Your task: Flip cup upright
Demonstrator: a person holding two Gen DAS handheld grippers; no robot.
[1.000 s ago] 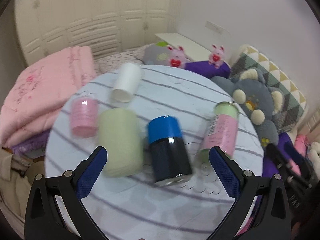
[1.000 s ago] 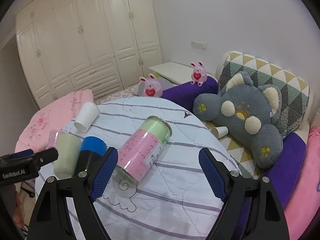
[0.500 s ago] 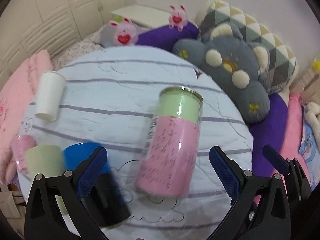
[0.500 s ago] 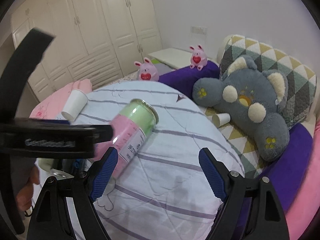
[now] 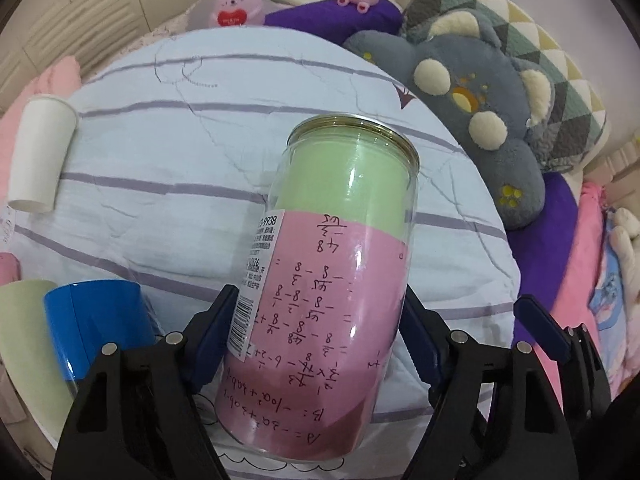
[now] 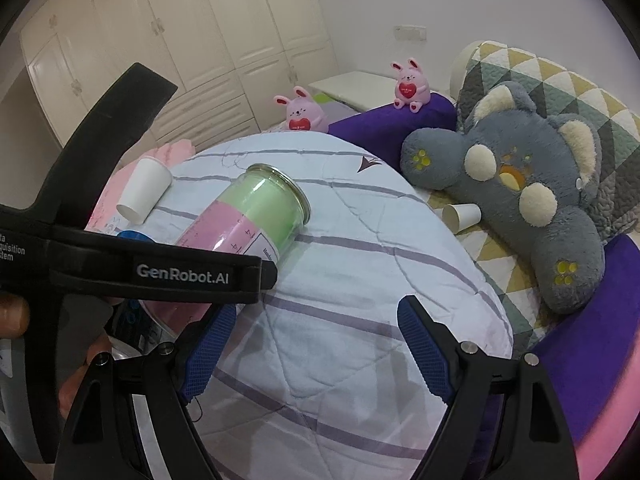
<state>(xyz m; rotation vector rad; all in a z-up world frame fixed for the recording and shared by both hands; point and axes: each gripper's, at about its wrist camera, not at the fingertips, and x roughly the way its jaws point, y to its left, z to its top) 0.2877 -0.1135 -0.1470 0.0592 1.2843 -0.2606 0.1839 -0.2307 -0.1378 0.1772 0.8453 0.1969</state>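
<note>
A clear, cylindrical cup [image 5: 336, 280] is seen lying on its side on the round desk [image 5: 168, 168], which is draped in a pale, quilted cloth with thin purple stripes. The cup's glossy wall shows a green band near the gold-rimmed end and a pink paper lining covered in handwritten sums, with a barcode label along one side. The left tool [image 5: 320, 336] is clamped on the cup, its blue ribbed pads pressed against both sides of the lower, pink part. The gold-rimmed end is pointed away from the tool, toward the far edge of the desk.

The right tool [image 6: 316, 352] is held apart, with only the striped cloth between its blue pads; it is kept just beside the left tool, whose black body crosses its view.

A white paper cup [image 5: 40, 160] is seen on its side near the desk's left edge. A blue-capped can [image 5: 96, 320] and a pale green cup [image 5: 20, 344] are lying close to the left of the held cup. Behind the desk, a fuzzy grey plush bear [image 5: 480, 96] is propped against a quilted, triangle-patterned pillow [image 5: 532, 40], and two pink plush rabbits [image 5: 236, 4] are seated further back.
</note>
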